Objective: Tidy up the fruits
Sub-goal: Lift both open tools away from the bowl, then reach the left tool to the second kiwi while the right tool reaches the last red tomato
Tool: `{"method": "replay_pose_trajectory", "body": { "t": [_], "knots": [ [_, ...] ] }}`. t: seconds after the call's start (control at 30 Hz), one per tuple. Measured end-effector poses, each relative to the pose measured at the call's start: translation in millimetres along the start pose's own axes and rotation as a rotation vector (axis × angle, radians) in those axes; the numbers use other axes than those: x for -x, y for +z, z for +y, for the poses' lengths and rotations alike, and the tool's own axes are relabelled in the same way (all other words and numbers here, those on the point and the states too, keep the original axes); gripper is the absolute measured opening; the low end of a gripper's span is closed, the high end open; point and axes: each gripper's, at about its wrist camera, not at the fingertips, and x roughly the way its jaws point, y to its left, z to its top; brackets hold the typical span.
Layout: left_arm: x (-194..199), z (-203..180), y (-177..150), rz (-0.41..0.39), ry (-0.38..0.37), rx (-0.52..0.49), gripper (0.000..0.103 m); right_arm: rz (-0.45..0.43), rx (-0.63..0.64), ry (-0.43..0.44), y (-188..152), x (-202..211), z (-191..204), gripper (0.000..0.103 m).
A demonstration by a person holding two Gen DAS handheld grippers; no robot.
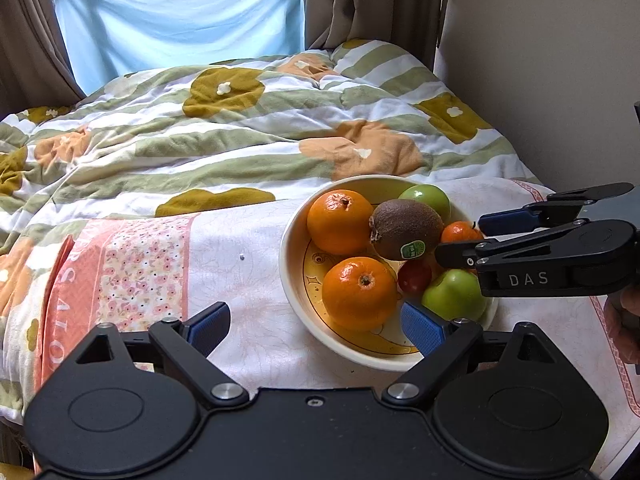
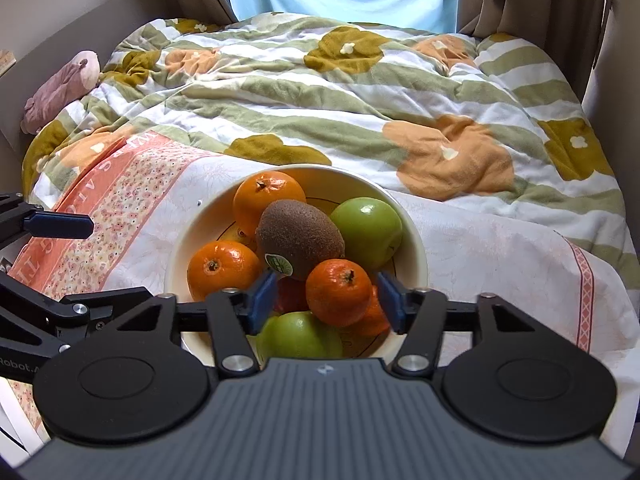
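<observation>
1. So the round cream ceramic bowl point(image 1: 294, 240) with the yellow pattern inside sits on a white cloth with a pink floral border point(image 1: 144, 268), spread over what looks like a table at the near end of the bed. All the fruit is piled in the bowl: two big oranges, a fuzzy brown kiwi with a green sticker point(image 1: 406, 229) on top, two green apples, a small mandarin point(image 1: 460, 233) and something small and red underneath.
2. The left wrist view shows the left hand-held gripper point(image 1: 316, 326) spread wide, right pad just over the bowl's near rim, holding nothing. It also catches the right hand-held gripper point(image 1: 460, 238) coming in from the right at the mandarin.
3. The right wrist view is the better one for that: the blue pads point(image 2: 264, 298) sit either side of the mandarin point(image 2: 339, 292), spread with gaps both sides, not pinching yet.
4. Only the right view shows the pinkish plush toy point(image 2: 60, 88) at the far left by the wall.
5. Room: green-striped floral quilt point(image 2: 320, 92) on the bed, brown curtains, light blue sheet over the window at the far end.
</observation>
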Motion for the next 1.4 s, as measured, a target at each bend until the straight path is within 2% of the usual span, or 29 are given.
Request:
{"method": "replay_pose_trajectory", "body": {
  "t": [0.03, 0.1, 0.47, 0.83, 1.17, 1.4],
  "knots": [
    [0.3, 0.8, -0.8, 0.0, 0.001, 0.002, 0.095, 0.0, 0.004, -0.006, 0.9, 0.6, 1.4, 0.092],
    [1.8, 2.1, -2.6, -0.001, 0.002, 0.009, 0.095, 0.003, 0.005, -0.016, 0.9, 1.7, 3.3, 0.103],
    [28.9, 6.0, -5.5, -0.042, 0.004, 0.008, 0.095, -0.047, -0.01, -0.032, -1.3, 32.5, 14.5, 0.103],
    [86.1, 12.3, -16.9, -0.14, -0.001, 0.0, 0.095, -0.125, -0.03, -0.092, -8.8, 96.4, 35.3, 0.103],
    [128.5, 9.6, -34.1, -0.221, -0.001, -0.054, 0.103, -0.16, -0.131, -0.158, -42.5, 155.0, 45.9, 0.103],
    [133.5, 0.8, -50.1, -0.23, -0.087, -0.135, 0.103, -0.155, -0.194, -0.25, -80.5, 184.1, 50.1, 0.103]
  ]
}}
